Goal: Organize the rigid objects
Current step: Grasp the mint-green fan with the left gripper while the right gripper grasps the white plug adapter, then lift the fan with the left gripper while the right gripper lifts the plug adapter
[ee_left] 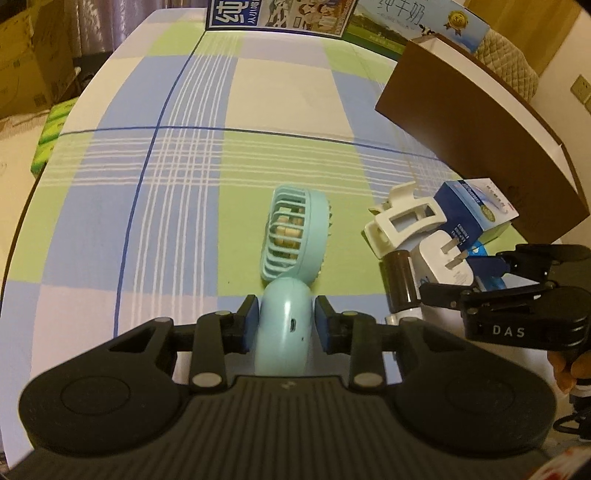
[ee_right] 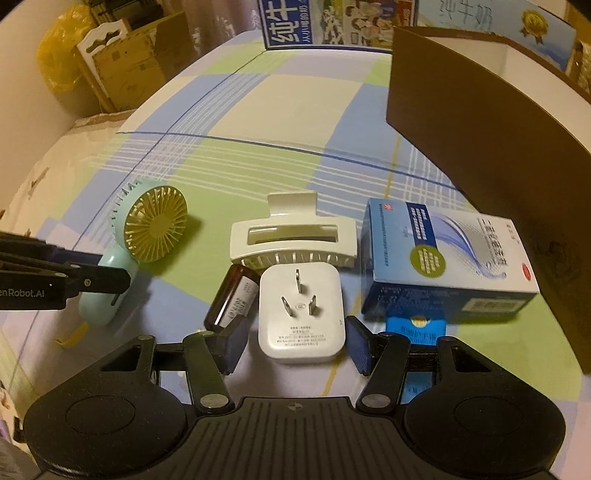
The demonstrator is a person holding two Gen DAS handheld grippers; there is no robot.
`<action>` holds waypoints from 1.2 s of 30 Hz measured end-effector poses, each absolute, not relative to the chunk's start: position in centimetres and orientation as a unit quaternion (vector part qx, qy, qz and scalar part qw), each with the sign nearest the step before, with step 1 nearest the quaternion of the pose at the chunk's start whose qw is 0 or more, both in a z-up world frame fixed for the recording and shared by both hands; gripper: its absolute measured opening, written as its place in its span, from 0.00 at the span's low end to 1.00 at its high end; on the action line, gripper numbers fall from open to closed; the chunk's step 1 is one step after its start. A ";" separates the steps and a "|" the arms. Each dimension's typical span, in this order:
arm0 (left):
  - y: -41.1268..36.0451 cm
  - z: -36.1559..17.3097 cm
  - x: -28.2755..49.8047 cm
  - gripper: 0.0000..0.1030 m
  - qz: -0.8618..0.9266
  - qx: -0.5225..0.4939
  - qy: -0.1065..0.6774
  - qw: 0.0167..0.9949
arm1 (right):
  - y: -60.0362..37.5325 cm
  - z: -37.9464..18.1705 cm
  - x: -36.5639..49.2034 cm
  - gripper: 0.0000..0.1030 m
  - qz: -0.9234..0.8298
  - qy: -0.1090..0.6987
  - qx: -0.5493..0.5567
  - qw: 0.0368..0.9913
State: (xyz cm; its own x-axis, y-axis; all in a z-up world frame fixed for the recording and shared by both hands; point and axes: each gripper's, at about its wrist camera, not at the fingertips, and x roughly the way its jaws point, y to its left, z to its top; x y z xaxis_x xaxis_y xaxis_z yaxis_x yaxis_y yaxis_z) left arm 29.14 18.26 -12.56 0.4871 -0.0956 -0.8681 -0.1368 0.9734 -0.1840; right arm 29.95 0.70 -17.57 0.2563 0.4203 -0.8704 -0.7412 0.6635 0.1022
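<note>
A mint green hand fan (ee_left: 291, 236) lies on the checked cloth. My left gripper (ee_left: 284, 325) has its fingers on both sides of the fan's handle, with a small gap at the right pad. The fan also shows in the right wrist view (ee_right: 151, 225). My right gripper (ee_right: 295, 345) is open around a white plug adapter (ee_right: 301, 314), whose prongs point up. A brown bottle (ee_right: 232, 299) lies by the left finger. A white hair claw (ee_right: 293, 240) and a blue medicine box (ee_right: 443, 258) lie beyond. A blue packet (ee_right: 415, 328) sits under the right finger.
A brown open box (ee_right: 480, 122) stands at the right, its wall next to the medicine box. Milk cartons (ee_right: 332, 22) line the table's far edge. Cardboard boxes (ee_right: 122, 66) stand off the table at the left. The cloth (ee_left: 221, 147) stretches far and left.
</note>
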 end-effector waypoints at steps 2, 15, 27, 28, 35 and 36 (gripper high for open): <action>18.0 -12.7 29.5 0.27 0.014 -0.105 0.507 0.855 | 0.8 -17.8 29.9 0.45 0.372 0.474 -0.177 0.778; 16.1 -12.6 28.4 0.25 0.015 -0.055 0.520 0.852 | -0.6 -17.8 29.0 0.44 0.390 0.477 -0.179 0.767; 15.6 -12.3 29.9 0.37 0.023 -0.043 0.500 0.865 | 0.6 -18.2 29.6 0.44 0.387 0.475 -0.192 0.767; 15.6 -12.4 30.0 0.37 0.023 -0.039 0.499 0.866 | 0.6 -18.2 29.6 0.44 0.387 0.474 -0.191 0.767; 15.0 -12.9 30.4 0.29 0.028 -0.016 0.500 0.865 | 0.5 -18.2 29.4 0.45 0.391 0.469 -0.191 0.768; 15.0 -13.0 30.5 0.28 0.030 -0.014 0.501 0.865 | 0.5 -18.2 29.4 0.45 0.392 0.468 -0.192 0.769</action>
